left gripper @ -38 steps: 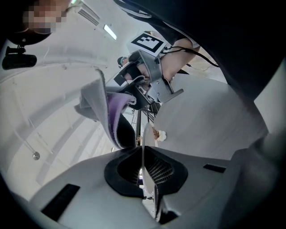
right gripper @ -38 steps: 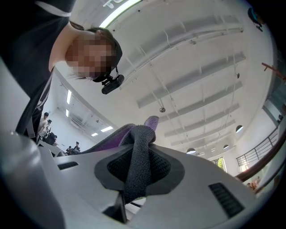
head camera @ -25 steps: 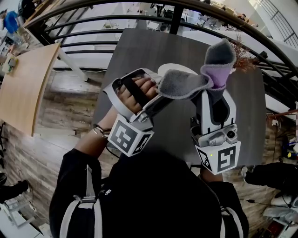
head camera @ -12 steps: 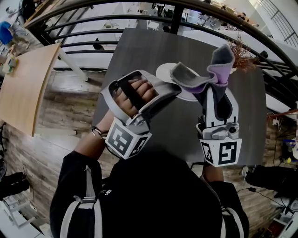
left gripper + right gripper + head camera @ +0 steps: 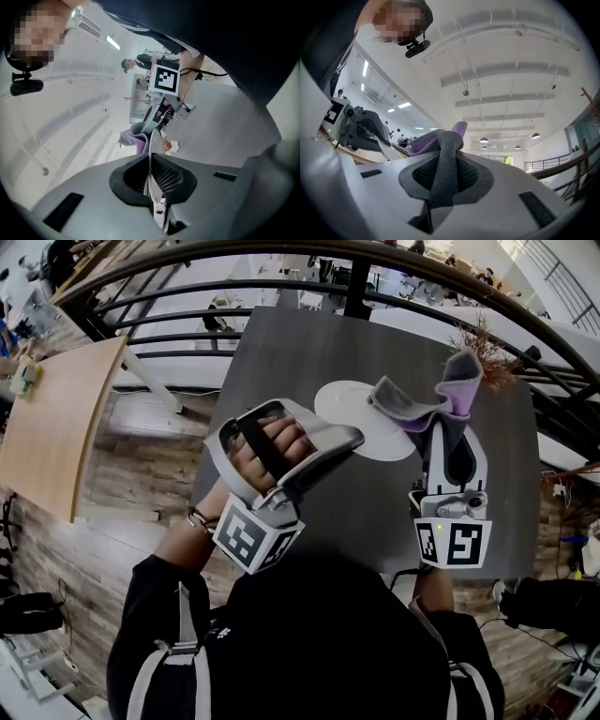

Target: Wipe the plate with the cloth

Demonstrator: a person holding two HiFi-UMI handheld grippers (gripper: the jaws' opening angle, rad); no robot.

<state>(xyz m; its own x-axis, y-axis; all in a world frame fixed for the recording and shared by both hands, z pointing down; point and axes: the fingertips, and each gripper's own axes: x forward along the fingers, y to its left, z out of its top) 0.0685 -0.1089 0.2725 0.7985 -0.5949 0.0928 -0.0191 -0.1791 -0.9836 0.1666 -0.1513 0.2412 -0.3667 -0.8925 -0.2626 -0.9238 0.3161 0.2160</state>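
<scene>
The left gripper (image 5: 349, 439) is pointing across the dark bench (image 5: 281, 352) and is clamping the near rim of the white plate (image 5: 349, 407). In the left gripper view its jaws are standing almost together, with only the thin edge of the plate (image 5: 151, 154) running between the ribbed pads. The plate is sitting over the middle of the bench (whether it is resting on the top or hanging just above it, I cannot tell). A hand (image 5: 267, 442) is reaching through the handle loop of this gripper.

The right gripper (image 5: 448, 427) is coming in from the near right and is tilting slightly upward. Its jaws are pinching a fold of the grey and purple cloth (image 5: 417, 401); in the right gripper view the grey strip (image 5: 443, 168) is filling the gap between the pads and is bunching up beyond them. One grey flap is hanging out to the left and is lying over the right part of the plate, while the purple side is standing up above the jaw tips.
</scene>
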